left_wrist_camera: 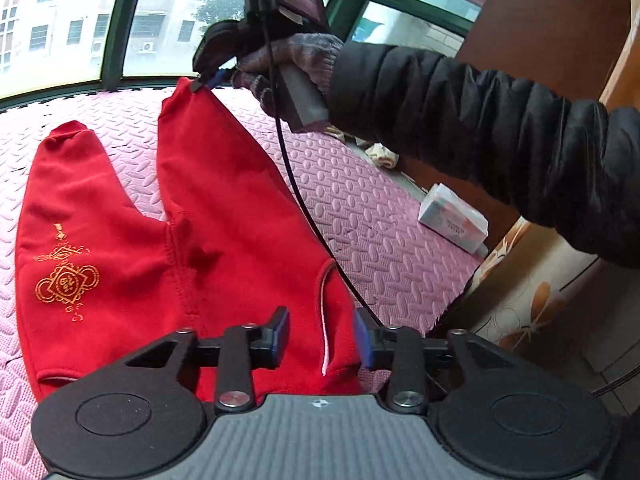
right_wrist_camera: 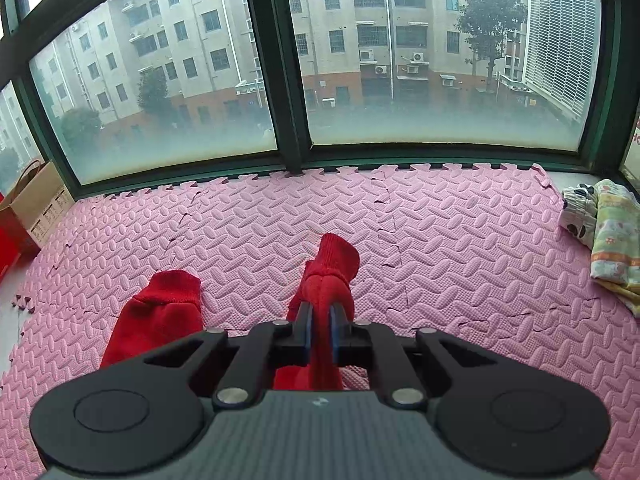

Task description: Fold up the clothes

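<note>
Trousers: red trousers [left_wrist_camera: 208,216] lie flat on the pink foam mat [left_wrist_camera: 360,216], waistband at its near edge, legs toward the window.
Right tool [right_wrist_camera: 320,330]: clamped on one leg's cuff, lifting it.
Left tool [left_wrist_camera: 322,336]: jaws apart over the waistband, gripping nothing.
Risk: the unpinned waistband may drag; the cuff may slip.
Hidden: the waistband's near edge, under the left tool.
</note>
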`<state>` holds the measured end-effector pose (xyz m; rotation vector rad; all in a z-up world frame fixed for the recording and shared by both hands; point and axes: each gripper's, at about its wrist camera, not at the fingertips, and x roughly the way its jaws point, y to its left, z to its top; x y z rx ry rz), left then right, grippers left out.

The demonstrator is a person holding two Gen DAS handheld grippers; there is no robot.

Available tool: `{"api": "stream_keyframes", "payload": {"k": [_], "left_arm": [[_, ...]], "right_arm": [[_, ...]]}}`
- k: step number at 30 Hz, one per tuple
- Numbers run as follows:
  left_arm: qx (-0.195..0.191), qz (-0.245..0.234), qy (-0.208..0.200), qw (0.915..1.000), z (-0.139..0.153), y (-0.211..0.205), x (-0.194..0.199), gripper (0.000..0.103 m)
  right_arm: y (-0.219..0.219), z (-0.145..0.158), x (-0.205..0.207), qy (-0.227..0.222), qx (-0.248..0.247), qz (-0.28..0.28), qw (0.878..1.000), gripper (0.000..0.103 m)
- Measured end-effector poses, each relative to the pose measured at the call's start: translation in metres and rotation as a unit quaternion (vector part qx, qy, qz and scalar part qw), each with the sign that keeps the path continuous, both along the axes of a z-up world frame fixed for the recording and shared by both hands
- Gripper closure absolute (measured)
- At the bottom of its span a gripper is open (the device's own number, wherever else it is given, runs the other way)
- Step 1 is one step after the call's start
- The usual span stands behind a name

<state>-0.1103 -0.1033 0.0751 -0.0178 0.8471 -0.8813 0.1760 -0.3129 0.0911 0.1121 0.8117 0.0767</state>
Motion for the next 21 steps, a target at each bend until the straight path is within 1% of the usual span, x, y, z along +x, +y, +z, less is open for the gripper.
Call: {"api": "stream_keyframes", "payload": {"k": [1,3,6,8,9,10,11,12,13,15,18,19,21], "left_arm": [[0.009,-0.01,-0.002,0.9999,-0.002,-0.008,-0.001,0.053],[0.029,-0.022,0.0,0.9994,-0.009,-0.022,-0.002,0.051],[0.066,-0.03,-0.002,0.9974,-0.019,-0.041,-0.002,0.051],[0.091,-0.035,-0.009,0.9952,-0.024,-0.053,-0.004,0.051],[0.105,-0.036,-0.015,0.9937,-0.027,-0.058,-0.006,0.053],[0.119,-0.038,-0.022,0.9919,-0.029,-0.063,-0.007,0.056],[0.127,-0.04,-0.028,0.9907,-0.031,-0.067,-0.009,0.062],[0.13,-0.04,-0.033,0.9901,-0.032,-0.068,-0.01,0.075],[0.13,-0.036,-0.035,0.9903,-0.032,-0.066,-0.009,0.084],[0.099,-0.016,-0.028,0.9946,-0.023,-0.05,-0.007,0.089],[0.043,0.021,-0.015,0.9987,-0.008,-0.02,-0.004,0.09],[0.022,0.04,-0.009,0.9989,-0.003,-0.006,-0.003,0.09],[-0.02,0.079,0.006,0.9966,0.004,0.023,-0.002,0.091]], "right_arm": [[-0.004,-0.001,-0.001,0.001,0.004,-0.001,1.0,0.095],[-0.009,-0.004,-0.001,0.004,0.007,-0.001,1.0,0.095],[-0.016,-0.009,0.001,0.009,0.01,-0.002,1.0,0.095],[-0.02,-0.012,0.001,0.01,0.011,-0.003,1.0,0.095],[-0.022,-0.014,0.001,0.011,0.014,-0.004,1.0,0.095],[-0.024,-0.016,0.001,0.013,0.017,-0.006,1.0,0.095],[-0.026,-0.017,0.001,0.014,0.019,-0.007,1.0,0.095],[-0.027,-0.019,0.001,0.015,0.021,-0.008,1.0,0.095],[-0.029,-0.019,0.002,0.017,0.023,-0.01,1.0,0.095],[-0.031,-0.021,0.002,0.019,0.026,-0.014,0.999,0.095],[-0.032,-0.019,0.004,0.021,0.038,-0.021,0.999,0.095],[-0.032,-0.017,0.005,0.022,0.045,-0.023,0.998,0.095],[-0.027,-0.013,0.008,0.022,0.055,-0.027,0.998,0.095]]}}
